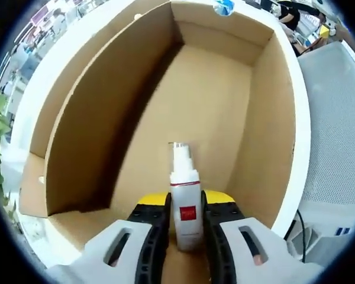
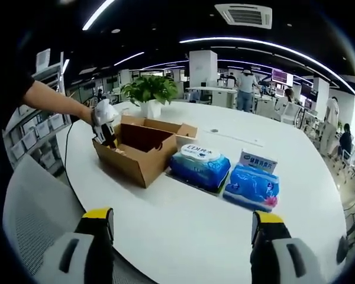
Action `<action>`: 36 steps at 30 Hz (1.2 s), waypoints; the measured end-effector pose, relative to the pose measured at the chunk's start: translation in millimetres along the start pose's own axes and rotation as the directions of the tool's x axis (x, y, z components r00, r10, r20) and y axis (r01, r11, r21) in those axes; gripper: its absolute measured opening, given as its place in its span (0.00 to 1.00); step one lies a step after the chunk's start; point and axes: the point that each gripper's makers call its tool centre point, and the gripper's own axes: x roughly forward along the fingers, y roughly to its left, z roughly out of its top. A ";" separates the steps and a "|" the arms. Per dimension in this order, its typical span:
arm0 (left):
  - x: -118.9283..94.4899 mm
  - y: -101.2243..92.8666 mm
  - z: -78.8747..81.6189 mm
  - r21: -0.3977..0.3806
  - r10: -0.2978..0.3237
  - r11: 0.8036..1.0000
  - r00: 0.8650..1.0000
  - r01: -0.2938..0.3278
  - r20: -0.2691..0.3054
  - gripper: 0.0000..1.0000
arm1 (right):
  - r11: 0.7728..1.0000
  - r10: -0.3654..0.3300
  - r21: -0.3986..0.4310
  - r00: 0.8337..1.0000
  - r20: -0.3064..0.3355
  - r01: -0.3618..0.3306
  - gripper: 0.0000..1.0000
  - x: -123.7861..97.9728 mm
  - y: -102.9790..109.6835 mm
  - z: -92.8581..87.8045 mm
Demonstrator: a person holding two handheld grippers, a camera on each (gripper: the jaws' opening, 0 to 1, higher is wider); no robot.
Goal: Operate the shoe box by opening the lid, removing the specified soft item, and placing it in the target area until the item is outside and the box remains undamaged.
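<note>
My left gripper (image 1: 186,205) is shut on a small white spray bottle (image 1: 185,204) with a red label, held upright inside the open cardboard shoe box (image 1: 77,118). The brown floor of the box is bare beyond the bottle. In the right gripper view the same box (image 2: 143,155) stands on the white table (image 2: 183,236), and a person's hand holds the left gripper (image 2: 105,129) at the box's left end. Two blue soft wipe packs (image 2: 200,165) (image 2: 252,186) lie on the table just right of the box. My right gripper (image 2: 182,218) is open, well short of them, with nothing between its jaws.
A potted plant (image 2: 149,92) stands behind the box. A small card (image 2: 258,161) sits behind the right-hand pack. A grey mesh chair (image 2: 35,207) is at the table's near left edge. People and desks fill the room beyond.
</note>
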 end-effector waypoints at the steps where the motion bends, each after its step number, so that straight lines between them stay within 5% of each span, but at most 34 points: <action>1: -0.2 0.3 0.3 0.000 0.003 1.000 1.000 -0.003 0.001 0.19 | 1.000 0.001 -0.001 1.000 0.000 -0.001 0.97 -0.1 0.3 0.1; 21: -19.3 -2.1 16.8 0.089 0.067 0.994 0.997 -0.070 0.032 0.18 | 1.000 0.015 0.026 1.000 0.026 -0.016 0.96 -4.4 4.1 6.4; 36: -50.1 -9.1 46.8 0.160 0.122 0.977 0.984 -0.142 0.127 0.18 | 0.998 0.053 0.033 0.998 0.046 -0.055 0.93 -4.0 14.7 17.4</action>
